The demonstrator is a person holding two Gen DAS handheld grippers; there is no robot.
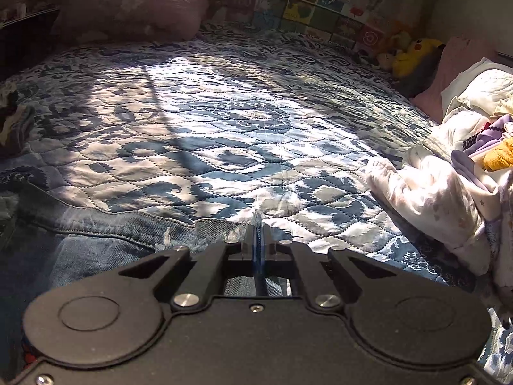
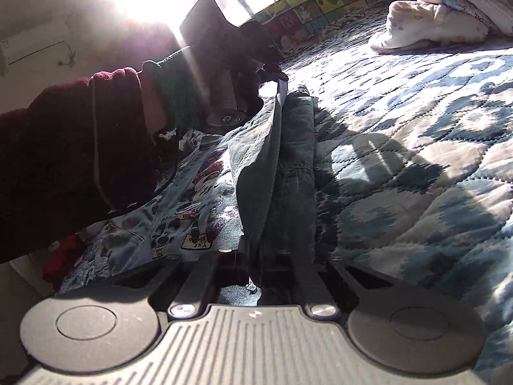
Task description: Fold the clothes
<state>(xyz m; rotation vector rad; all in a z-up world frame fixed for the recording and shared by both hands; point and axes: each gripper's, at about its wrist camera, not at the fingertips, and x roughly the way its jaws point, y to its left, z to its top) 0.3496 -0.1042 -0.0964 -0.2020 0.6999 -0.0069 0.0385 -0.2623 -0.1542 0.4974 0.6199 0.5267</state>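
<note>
Denim jacket (image 2: 272, 166) lies at the bed's (image 1: 224, 122) 6 o'clock edge, each hand-held gripper, left (image 1: 258, 234) and right (image 2: 256, 256), clamped on its folded edge to carry the flap across.

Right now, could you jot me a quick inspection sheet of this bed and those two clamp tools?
Surface: blue-and-white quilt on the bed, sunlit in patches.
Job's things: denim garment with cartoon prints, one edge lifted up from the quilt.
Clutter: pile of clothes to one side, yellow plush toy, pink pillow.
Grippers: left gripper shut on the denim edge; right gripper shut on the denim.
Cables: nothing seen.
Surroundings: bright window, patterned bumper, dark red sleeve.
</note>
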